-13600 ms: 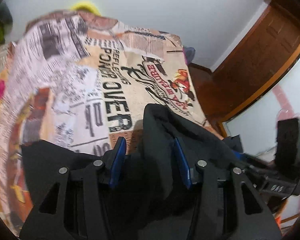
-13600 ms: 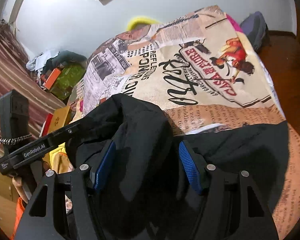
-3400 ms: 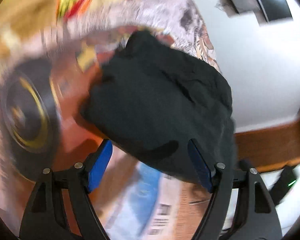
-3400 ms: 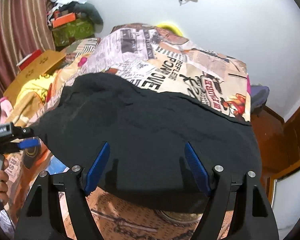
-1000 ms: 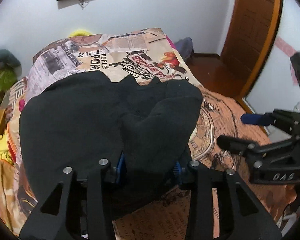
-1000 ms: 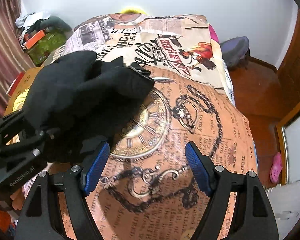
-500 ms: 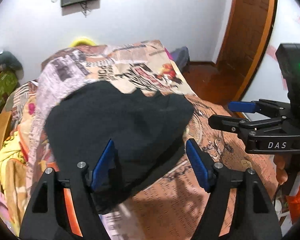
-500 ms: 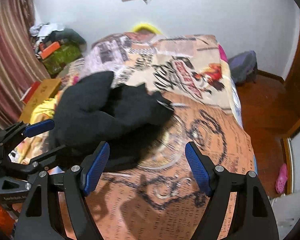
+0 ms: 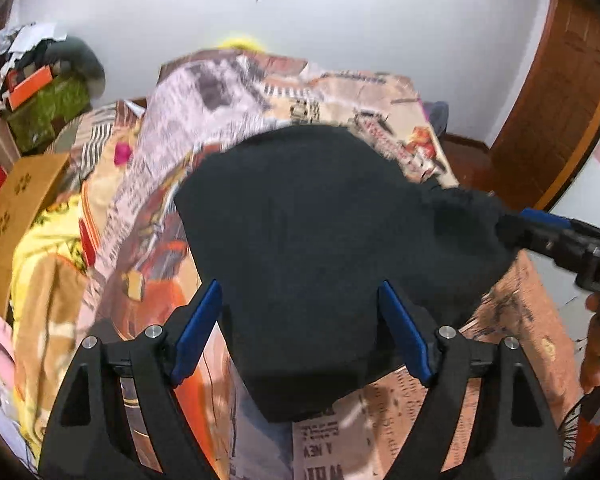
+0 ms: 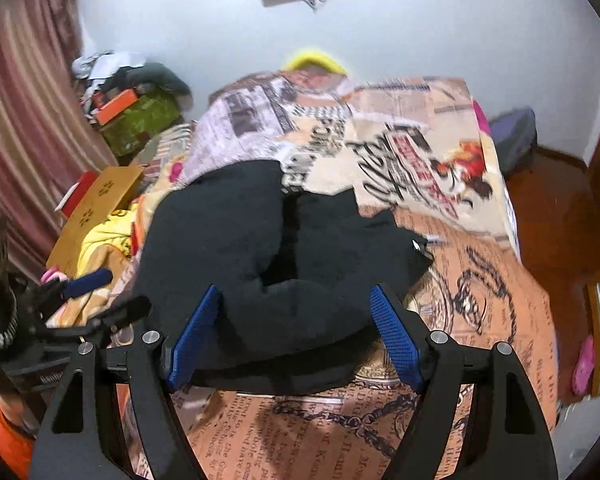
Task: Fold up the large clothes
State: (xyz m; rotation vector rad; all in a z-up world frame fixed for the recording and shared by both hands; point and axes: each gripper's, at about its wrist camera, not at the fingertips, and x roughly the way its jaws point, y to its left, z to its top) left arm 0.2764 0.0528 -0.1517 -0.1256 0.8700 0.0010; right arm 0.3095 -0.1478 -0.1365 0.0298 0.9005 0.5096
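garment was a black bundle lying on the printed bedspread, half folded and lumpy. left gripper had just let its jaws spread, nothing pinched; right gripper hung open too. best bet imo: flatten the puffy top layer and square the edges before the next fold.

Both wrist views angled down over the bed, close, sharing the black garment
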